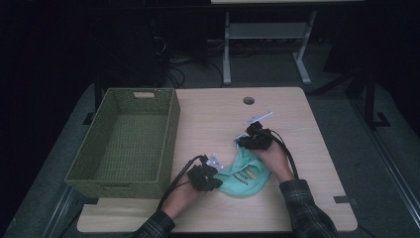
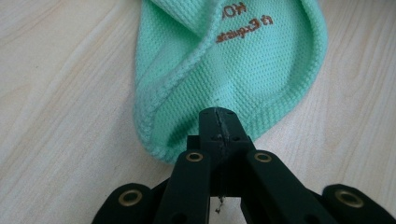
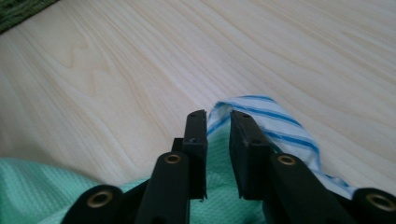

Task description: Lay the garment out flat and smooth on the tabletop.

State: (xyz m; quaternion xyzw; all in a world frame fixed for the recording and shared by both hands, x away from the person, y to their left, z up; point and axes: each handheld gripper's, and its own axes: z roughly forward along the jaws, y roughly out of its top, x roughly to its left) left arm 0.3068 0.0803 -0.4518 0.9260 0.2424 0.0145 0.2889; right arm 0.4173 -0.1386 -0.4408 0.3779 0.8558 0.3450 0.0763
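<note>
A mint green cloth (image 1: pixel 245 176) with brown lettering lies bunched on the wooden table (image 1: pixel 213 114), near its front edge. My left gripper (image 1: pixel 218 179) sits at the cloth's left end. In the left gripper view its jaws (image 2: pixel 219 122) are shut on the hemmed edge of the green cloth (image 2: pixel 233 60). My right gripper (image 1: pixel 245 144) hovers over the cloth's far end. Its jaws (image 3: pixel 218 116) stand a little apart, low over the green cloth (image 3: pixel 28 186), and nothing is pinched between them. A blue-and-white striped cloth (image 3: pixel 280 126) pokes up just behind the right jaw.
A green woven basket (image 1: pixel 171 129) stands on the left of the table, and its inside looks empty. A round cable hole (image 1: pixel 248 100) sits near the table's far edge. A person's plaid sleeves come in from the bottom. White desk legs stand beyond the table.
</note>
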